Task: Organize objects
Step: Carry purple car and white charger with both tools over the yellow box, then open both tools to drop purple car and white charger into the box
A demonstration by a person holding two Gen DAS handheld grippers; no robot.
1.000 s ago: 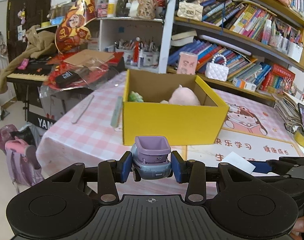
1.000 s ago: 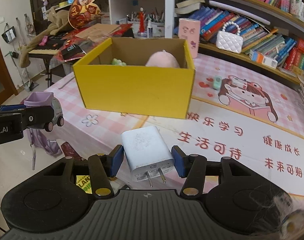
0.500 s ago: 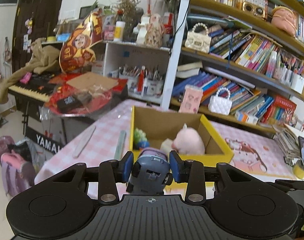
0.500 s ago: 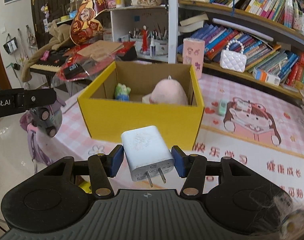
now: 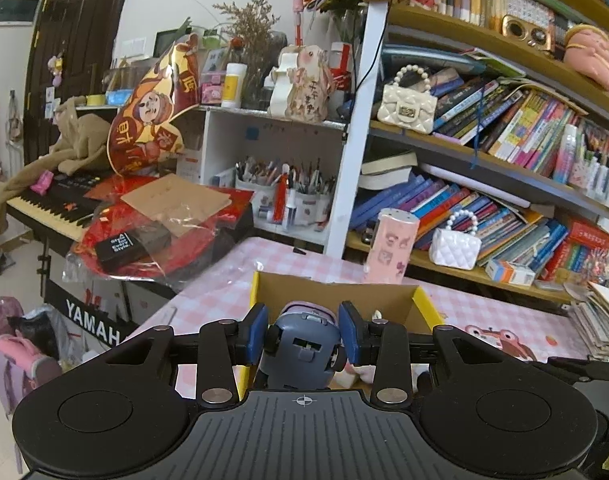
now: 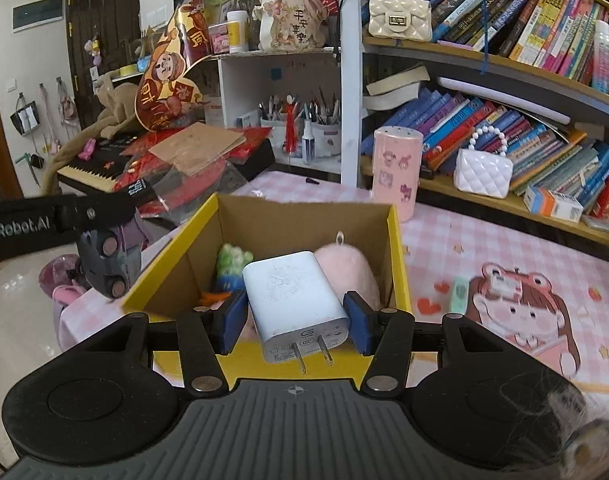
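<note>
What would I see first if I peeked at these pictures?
Right up front, the right gripper squeezes a white plug charger just above the open yellow box, where a pink plush toy and a little green toy already sit. Over by the box's left side, the left gripper holds a small grey-blue toy truck, tipped nose down. Behind it all runs a shelf crammed with colourful books.

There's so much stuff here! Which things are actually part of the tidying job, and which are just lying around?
Part of the job:
- yellow box
- white charger, held in the right tool
- toy truck, held in the left tool
- pink plush and green toy, already in the box

Just lying about:
- pink canister
- white purse
- keyboard
- books
</note>
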